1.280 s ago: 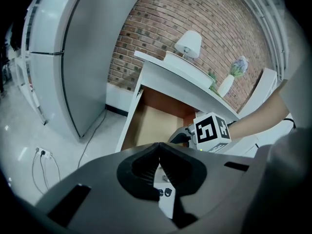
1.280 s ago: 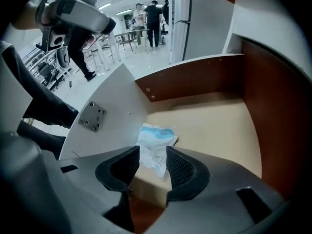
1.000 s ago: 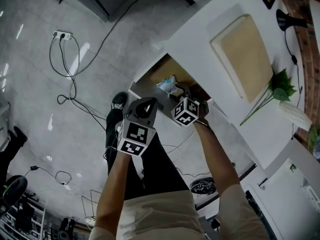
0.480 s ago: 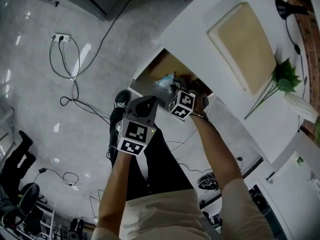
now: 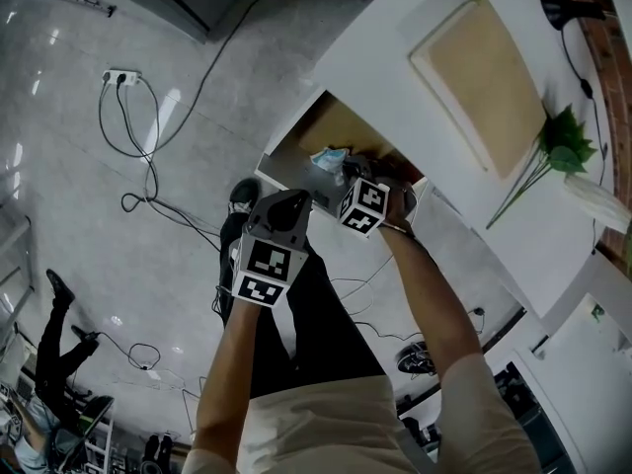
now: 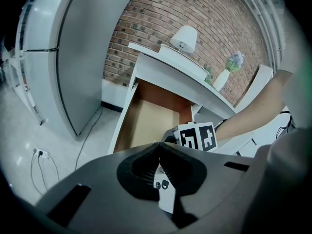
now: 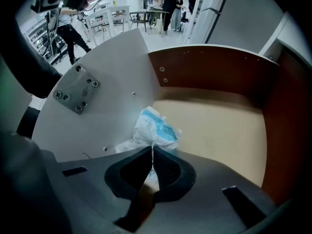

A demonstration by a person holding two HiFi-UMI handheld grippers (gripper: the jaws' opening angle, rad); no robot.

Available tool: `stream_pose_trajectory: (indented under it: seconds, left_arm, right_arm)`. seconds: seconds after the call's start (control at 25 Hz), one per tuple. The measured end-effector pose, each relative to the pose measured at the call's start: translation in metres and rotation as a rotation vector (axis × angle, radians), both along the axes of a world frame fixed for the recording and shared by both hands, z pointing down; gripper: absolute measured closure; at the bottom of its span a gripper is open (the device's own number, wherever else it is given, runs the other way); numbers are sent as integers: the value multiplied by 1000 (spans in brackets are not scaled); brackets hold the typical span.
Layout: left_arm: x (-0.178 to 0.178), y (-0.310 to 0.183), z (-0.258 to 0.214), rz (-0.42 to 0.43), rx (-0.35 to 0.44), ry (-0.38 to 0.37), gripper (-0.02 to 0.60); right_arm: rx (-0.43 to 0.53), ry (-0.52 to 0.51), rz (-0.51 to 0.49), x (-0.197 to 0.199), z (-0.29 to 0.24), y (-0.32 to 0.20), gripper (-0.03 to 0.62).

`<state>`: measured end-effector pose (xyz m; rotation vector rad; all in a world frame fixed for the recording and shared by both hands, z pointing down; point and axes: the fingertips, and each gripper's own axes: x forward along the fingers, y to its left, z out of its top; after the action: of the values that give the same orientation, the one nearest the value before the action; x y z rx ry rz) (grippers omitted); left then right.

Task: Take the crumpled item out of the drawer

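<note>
The crumpled item (image 7: 153, 128), a white and blue wrapper, lies in the open drawer (image 7: 219, 126) against its white front panel. My right gripper (image 7: 152, 152) is down inside the drawer, its jaws closing tight onto the wrapper's near edge, which is pinched between the tips. In the head view the wrapper (image 5: 329, 159) shows just beyond my right gripper (image 5: 348, 174), in the wood-lined drawer (image 5: 326, 131). My left gripper (image 5: 294, 201) is held shut and holds nothing, just outside the drawer front. From my left gripper (image 6: 158, 144) I see the drawer (image 6: 146, 121) and the right gripper's marker cube (image 6: 197, 136).
The drawer hangs under a white desk (image 5: 395, 77) that carries a wooden board (image 5: 474, 67), a plant (image 5: 558, 151) and a black lamp (image 5: 568, 8). A power strip with cables (image 5: 123, 70) lies on the tiled floor. A grey cabinet (image 6: 83, 57) stands left of the desk.
My right gripper has reached a little deeper into the drawer, up to the wrapper. The left gripper has stayed where it was.
</note>
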<state>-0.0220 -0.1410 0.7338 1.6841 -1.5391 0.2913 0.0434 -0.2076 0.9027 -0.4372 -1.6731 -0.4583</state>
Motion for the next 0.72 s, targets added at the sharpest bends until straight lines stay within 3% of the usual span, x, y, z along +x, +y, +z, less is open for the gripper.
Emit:
stream_pose_trajectory:
  seconds: [0.32,0.72]
  left_arm:
    - [4,8,0,29,11,9,565]
    - [11,22,-7,135,27,26,565]
  right_arm:
    - [14,-30,95,-1,-12,0,563]
    - [51,-83,252,0,-40,9,563]
